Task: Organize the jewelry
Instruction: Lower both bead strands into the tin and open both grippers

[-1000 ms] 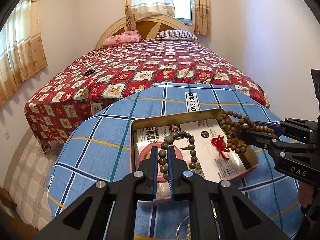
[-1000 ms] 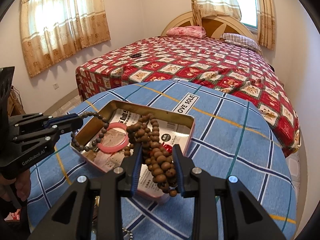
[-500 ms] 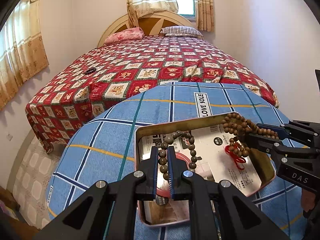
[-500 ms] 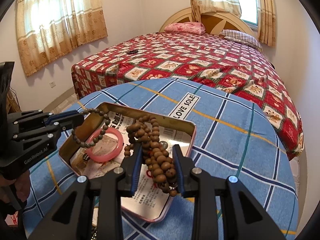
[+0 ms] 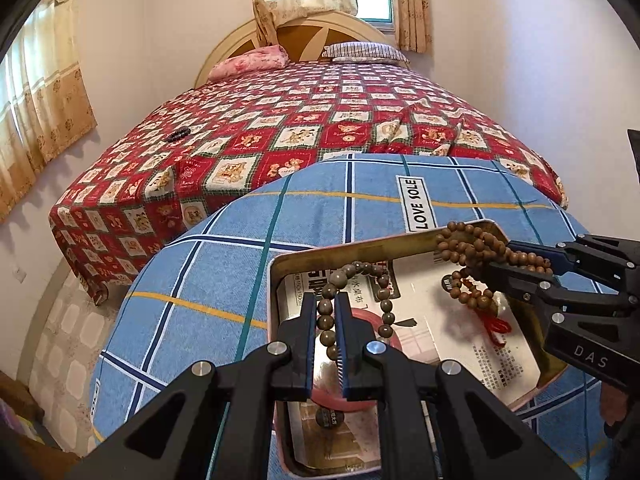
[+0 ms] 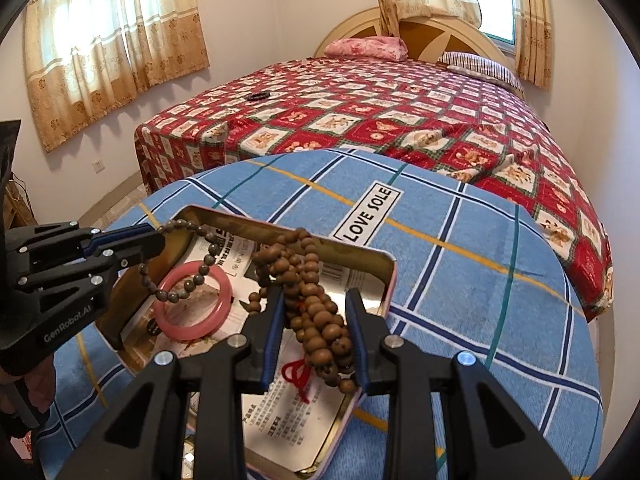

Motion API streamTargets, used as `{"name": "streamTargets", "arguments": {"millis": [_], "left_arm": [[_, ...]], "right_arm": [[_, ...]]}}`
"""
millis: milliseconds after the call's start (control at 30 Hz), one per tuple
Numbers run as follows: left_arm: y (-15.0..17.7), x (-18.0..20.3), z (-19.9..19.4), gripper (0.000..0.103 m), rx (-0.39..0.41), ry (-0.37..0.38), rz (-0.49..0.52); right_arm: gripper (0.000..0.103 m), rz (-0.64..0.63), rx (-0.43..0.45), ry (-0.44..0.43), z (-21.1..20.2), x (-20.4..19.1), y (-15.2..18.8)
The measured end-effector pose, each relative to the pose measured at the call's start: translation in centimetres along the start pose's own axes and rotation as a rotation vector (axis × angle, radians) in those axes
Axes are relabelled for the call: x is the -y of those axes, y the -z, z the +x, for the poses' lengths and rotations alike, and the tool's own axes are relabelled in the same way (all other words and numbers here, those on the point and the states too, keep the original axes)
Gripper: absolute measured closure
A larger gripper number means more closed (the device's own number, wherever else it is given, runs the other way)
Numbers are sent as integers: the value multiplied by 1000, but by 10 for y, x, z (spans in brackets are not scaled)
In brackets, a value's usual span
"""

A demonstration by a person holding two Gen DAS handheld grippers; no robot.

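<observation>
Since the earlier frames both grippers had carried their beads forward and slightly lower, so the tin tray sat larger and more directly beneath them. Neither grip had changed.

The left gripper was shut tight on a single strand of the grey-brown bead bracelet, whose loop hung off to the right of the fingers over the pink bangle lying in the tray.

The right gripper was clamped, jaws partly apart, on a thick bunch of the brown bead mala. The bunch ran lengthwise between the pads, its free loops spilling forward over the tray's far rim. Its red tassel dangled below, above the printed paper lining.

Both loads hung over the tray's interior rather than beside it, on the round table's blue plaid cloth. The left looked nearer the bangle end, the right nearer the open end. Likely next: lower, then release. The mala's forward loops risked draping outside the rim.
</observation>
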State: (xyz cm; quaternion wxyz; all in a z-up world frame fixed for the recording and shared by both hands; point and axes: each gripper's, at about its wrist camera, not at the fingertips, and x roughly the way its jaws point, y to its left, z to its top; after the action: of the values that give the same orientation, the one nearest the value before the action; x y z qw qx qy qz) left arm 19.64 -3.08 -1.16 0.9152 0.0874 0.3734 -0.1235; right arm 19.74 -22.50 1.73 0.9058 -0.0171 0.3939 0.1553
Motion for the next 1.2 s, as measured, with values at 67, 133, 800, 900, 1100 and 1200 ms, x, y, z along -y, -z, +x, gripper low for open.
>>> {"name": "streamTargets", "arguments": {"millis": [67,133,800,900,1100,1200], "left_arm": [[1,0,2,95,-5,-1,-1],[1,0,4,95,-10,1,-1],[7,0,-4,32,31,-10,29],[12,-3,-10,32,35,-13,19],[24,-8,-30,32,47,-11,-24],[31,-11,-42,32,61,-14,-49]], "right_arm": [[70,-3,-2,5,2,0,0],[70,-3,-5,7,4,1,0],[51,18,39,14,-9,3,10],[43,29,64,25,-20,3,14],[40,44,64,37,-38,5,29],[38,59,66,36,-47,5,39]]}}
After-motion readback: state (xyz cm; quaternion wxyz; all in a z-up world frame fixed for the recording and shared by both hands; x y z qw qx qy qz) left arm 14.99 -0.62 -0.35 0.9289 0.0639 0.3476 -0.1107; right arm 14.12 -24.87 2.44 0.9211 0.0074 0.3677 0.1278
